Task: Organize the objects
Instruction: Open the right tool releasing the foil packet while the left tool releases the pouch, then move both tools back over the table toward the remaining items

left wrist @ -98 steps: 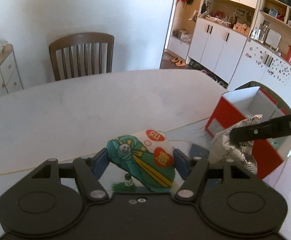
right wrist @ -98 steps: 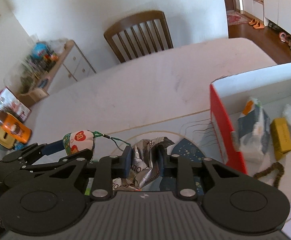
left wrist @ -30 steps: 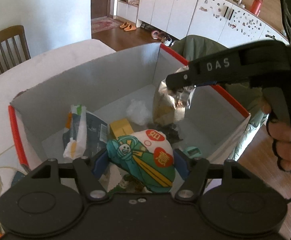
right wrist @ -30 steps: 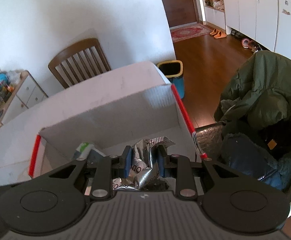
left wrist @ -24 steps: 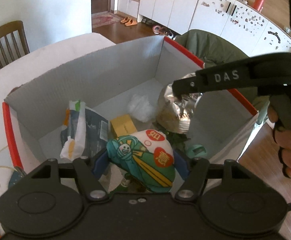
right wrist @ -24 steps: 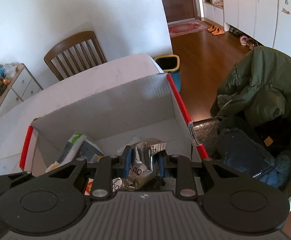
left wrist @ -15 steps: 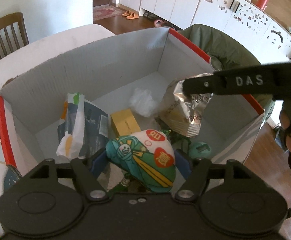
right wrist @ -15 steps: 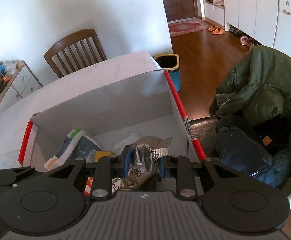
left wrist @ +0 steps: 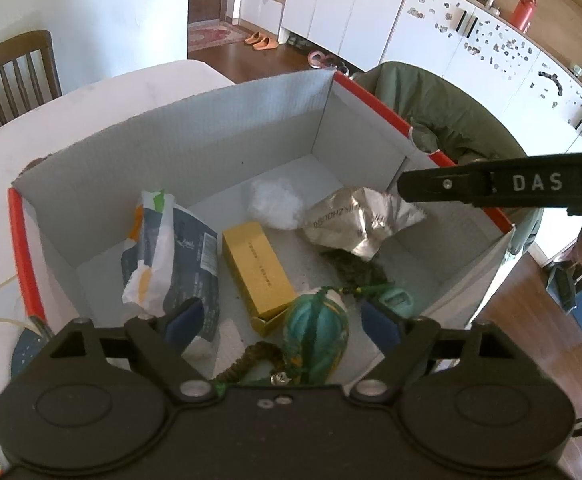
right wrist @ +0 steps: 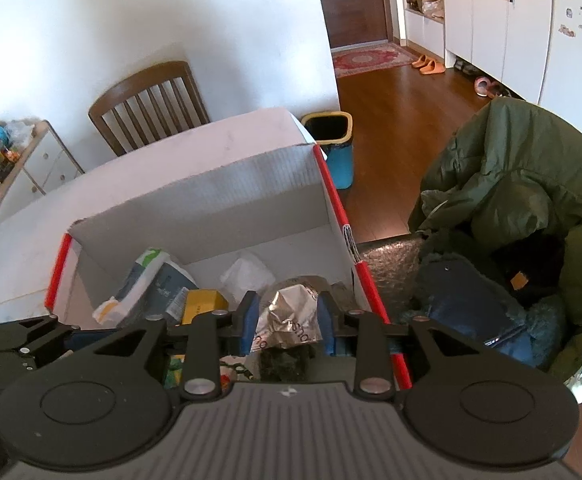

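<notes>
Over red-edged cardboard box (left wrist: 23, 248): left gripper (left wrist: 287, 324) spread, teal pouch (left wrist: 317, 332) lies released inside. Right gripper (right wrist: 287, 320) spread, foil wrapper (right wrist: 291, 316) loose between fingers. Both deposits apparently done; withdrawal remains.

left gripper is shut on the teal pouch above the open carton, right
Not quite. The left gripper is above the open carton, but it is open, not shut on the teal pouch. Its fingers are spread clear of the pouch, which lies loose inside the carton. The left wrist view shows this.
</notes>
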`<state>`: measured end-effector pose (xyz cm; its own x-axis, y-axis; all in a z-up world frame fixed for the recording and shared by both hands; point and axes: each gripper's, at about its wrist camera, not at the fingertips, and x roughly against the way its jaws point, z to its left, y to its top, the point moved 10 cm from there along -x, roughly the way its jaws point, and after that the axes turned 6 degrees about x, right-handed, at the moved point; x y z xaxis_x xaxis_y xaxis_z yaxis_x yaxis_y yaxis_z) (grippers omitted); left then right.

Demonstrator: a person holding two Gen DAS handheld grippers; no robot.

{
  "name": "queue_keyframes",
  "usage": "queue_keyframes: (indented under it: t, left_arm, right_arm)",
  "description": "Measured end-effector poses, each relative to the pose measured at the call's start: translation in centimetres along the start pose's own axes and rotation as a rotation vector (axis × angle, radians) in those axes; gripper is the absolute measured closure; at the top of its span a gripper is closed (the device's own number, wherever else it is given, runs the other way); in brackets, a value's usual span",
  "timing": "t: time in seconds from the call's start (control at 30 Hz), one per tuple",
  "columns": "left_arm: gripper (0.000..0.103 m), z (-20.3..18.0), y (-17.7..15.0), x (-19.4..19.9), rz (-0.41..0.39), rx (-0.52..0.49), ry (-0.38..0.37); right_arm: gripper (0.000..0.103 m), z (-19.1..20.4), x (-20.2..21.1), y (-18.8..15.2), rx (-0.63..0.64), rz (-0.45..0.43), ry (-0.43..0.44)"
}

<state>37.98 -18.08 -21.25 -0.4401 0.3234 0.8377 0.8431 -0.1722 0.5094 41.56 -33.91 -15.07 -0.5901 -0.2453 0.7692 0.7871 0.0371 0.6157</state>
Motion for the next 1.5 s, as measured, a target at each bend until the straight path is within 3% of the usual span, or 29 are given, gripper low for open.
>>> queue_keyframes:
  t: [0.6, 1.17, 1.23, 1.27, 1.3, 1.43, 1.5]
  left_arm:
    - [0.012, 0.2, 0.6, 7.7, -0.166, 0.036, 0.011]
    - [0.001, 6.2, -2.0, 17.4, -0.301, 0.049, 0.013]
    - [0.001, 7.2, -2.5, 18.3, -0.307, 0.050, 0.012]
    - [0.001, 7.8, -2.7, 18.7, -0.311, 0.052, 0.016]
    - [0.001, 8.4, -3.0, 19.2, -0.315, 0.053, 0.023]
    - [0.001, 10.9, -4.1, 20.8, -0.328, 0.070, 0.031]
    - [0.001, 12.3, -4.7, 21.4, -0.333, 0.084, 0.043]
  right_arm:
    - [0.072, 4.4, 6.3, -0.8, 0.038, -0.082, 0.101]
    - [0.071, 15.9, 10.0, -1.9, 0.131, -0.141, 0.216]
    - [0.065, 17.7, 10.2, -2.1, 0.144, -0.145, 0.226]
    - [0.052, 18.4, 10.3, -2.1, 0.151, -0.152, 0.230]
    - [0.046, 19.2, 10.4, -2.2, 0.159, -0.164, 0.235]
    - [0.045, 22.0, 10.6, -2.5, 0.192, -0.175, 0.241]
    - [0.038, 23.2, 10.4, -2.7, 0.210, -0.178, 0.242]
